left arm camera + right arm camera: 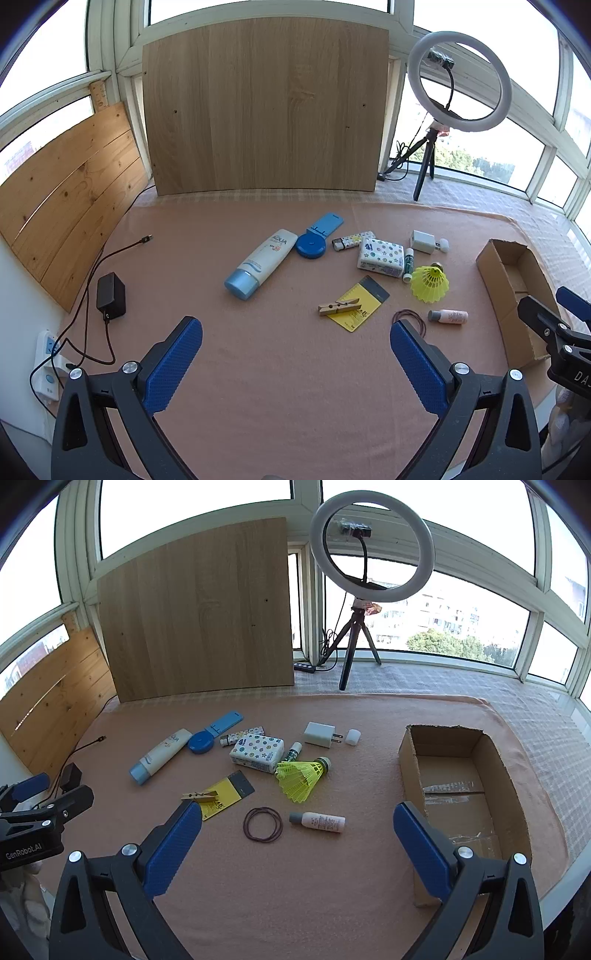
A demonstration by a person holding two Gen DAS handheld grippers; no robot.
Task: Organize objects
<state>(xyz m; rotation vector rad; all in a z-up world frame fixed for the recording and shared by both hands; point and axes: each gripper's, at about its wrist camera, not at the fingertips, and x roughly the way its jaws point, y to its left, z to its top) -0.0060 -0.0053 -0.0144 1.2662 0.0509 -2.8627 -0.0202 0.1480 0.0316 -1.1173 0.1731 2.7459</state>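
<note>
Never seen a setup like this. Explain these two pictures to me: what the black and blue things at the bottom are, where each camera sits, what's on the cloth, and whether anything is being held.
A person holds one two-finger tool in each hand, each with a wide-angle camera looking along its fingers. One picture comes from the left gripper, the other from the right gripper. Both stand open above the cloth and hold nothing.

On the pink cloth lie a sunscreen tube, a yellow shuttlecock, a clothespin on a yellow card, a tissue pack, a white charger plug, rubber bands and a small bottle. The cardboard box at the right looks empty.
</note>
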